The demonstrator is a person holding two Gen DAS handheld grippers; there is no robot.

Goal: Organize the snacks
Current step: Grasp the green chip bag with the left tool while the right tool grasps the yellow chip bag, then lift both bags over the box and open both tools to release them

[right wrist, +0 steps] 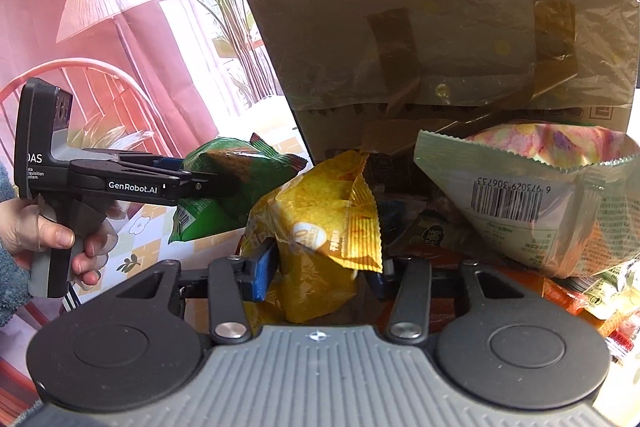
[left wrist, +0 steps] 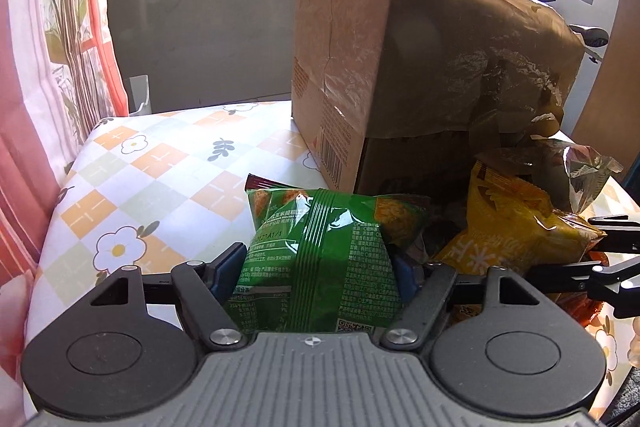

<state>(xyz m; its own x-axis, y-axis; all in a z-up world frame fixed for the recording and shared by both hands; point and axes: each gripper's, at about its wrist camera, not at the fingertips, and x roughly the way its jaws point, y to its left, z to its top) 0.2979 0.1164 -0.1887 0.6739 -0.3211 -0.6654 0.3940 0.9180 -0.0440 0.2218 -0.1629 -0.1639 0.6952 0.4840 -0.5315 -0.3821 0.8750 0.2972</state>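
At the far left hung a pink flowered curtain (left wrist: 60,39), and beside it lay the table (left wrist: 132,187) under its checked, flower-printed cloth. The left gripper (left wrist: 320,271) had its jaws closed on a green snack bag (left wrist: 320,251), the blue pads pressing both sides of the pack, which was held off the cloth just in front of the cardboard box (left wrist: 400,67). From the right wrist view the same gripper (right wrist: 208,183) showed side-on, a hand (right wrist: 44,235) around its handle and the green bag (right wrist: 228,187) sticking out ahead of it. Right of that, the right gripper (right wrist: 316,271) pinched a yellow snack bag (right wrist: 316,227) between its narrowed jaws, directly before the box (right wrist: 440,27), whose taped flap stood raised. Farther right, a silver bag with a barcode (right wrist: 520,195) rested on a heap of other snack packs (right wrist: 580,295) at the box mouth.
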